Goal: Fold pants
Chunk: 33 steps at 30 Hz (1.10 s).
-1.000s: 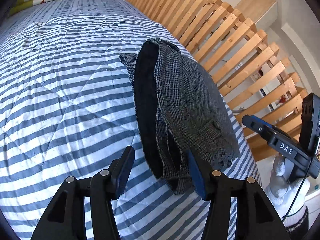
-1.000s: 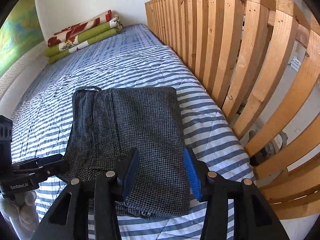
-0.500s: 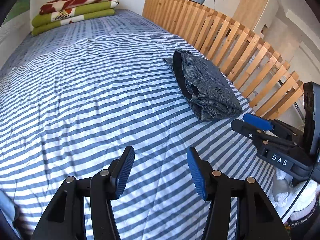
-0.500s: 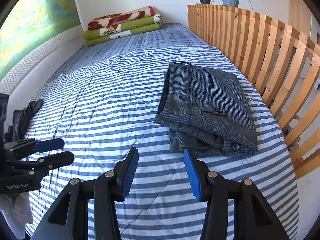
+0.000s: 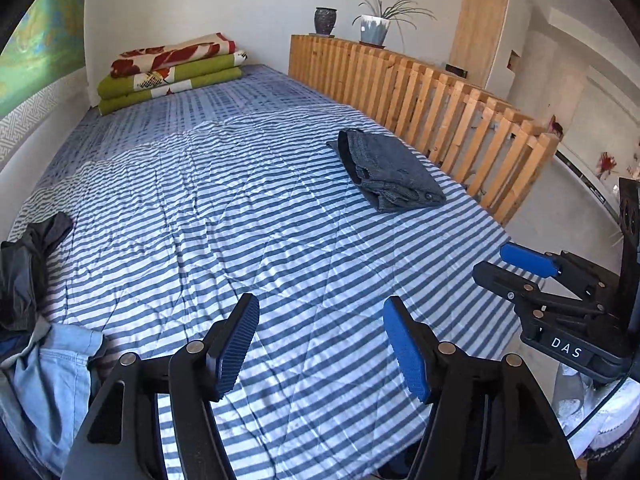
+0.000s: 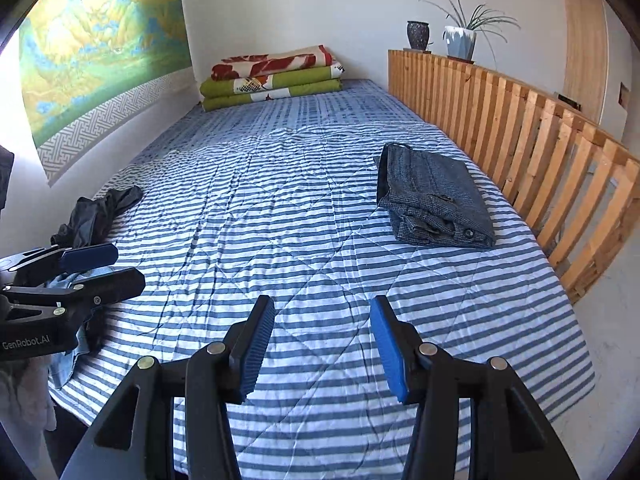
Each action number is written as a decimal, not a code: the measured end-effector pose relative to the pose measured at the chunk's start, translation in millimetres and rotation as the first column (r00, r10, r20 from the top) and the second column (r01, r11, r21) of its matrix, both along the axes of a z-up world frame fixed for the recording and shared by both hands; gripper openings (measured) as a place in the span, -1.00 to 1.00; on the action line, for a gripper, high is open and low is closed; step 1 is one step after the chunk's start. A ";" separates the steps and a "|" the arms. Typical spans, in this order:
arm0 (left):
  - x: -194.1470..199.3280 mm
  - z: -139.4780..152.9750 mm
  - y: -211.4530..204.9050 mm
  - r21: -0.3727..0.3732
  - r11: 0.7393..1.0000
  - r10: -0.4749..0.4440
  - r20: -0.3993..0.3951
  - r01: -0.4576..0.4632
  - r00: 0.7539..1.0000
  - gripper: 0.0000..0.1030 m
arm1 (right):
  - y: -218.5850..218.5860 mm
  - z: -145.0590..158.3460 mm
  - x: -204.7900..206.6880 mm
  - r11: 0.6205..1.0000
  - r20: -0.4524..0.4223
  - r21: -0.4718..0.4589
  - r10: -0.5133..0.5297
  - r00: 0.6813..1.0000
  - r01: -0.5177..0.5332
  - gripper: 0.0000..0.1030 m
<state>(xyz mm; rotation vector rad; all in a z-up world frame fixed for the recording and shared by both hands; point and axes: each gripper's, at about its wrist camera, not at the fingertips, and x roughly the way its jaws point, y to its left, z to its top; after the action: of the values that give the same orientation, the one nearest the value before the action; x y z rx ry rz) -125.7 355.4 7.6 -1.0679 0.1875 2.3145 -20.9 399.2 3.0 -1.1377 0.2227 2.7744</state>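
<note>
The grey houndstooth pants lie folded into a compact rectangle on the blue-striped bed, near the wooden slat railing on the right. My left gripper hangs open over the bed's near end, far back from the pants, with nothing between its blue pads. My right gripper is open too and empty, also well short of the pants. Each gripper shows in the other's view: the right gripper at the right edge, the left gripper at the left edge.
A wooden slat railing runs along the bed's right side, with potted plants on its far end. Folded blankets are stacked at the head. Dark clothing and light blue denim lie at the bed's left edge.
Both grippers have pulled back and up from the folded pants, which stay on the bed. A second ago the left fingers straddled the pants' edge; now the whole bed is in view.
</note>
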 end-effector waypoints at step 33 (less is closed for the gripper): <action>139.2 29.1 -73.7 -0.001 0.999 0.047 -0.079 -0.047 0.996 0.99 | -52.8 42.9 125.7 0.997 -0.041 0.026 -0.077 0.996 0.078 0.33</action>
<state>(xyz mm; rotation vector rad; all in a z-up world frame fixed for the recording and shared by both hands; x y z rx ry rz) 13.5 281.7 36.6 -0.9935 0.1988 2.4011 104.8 346.4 45.8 -1.0452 0.2270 2.7254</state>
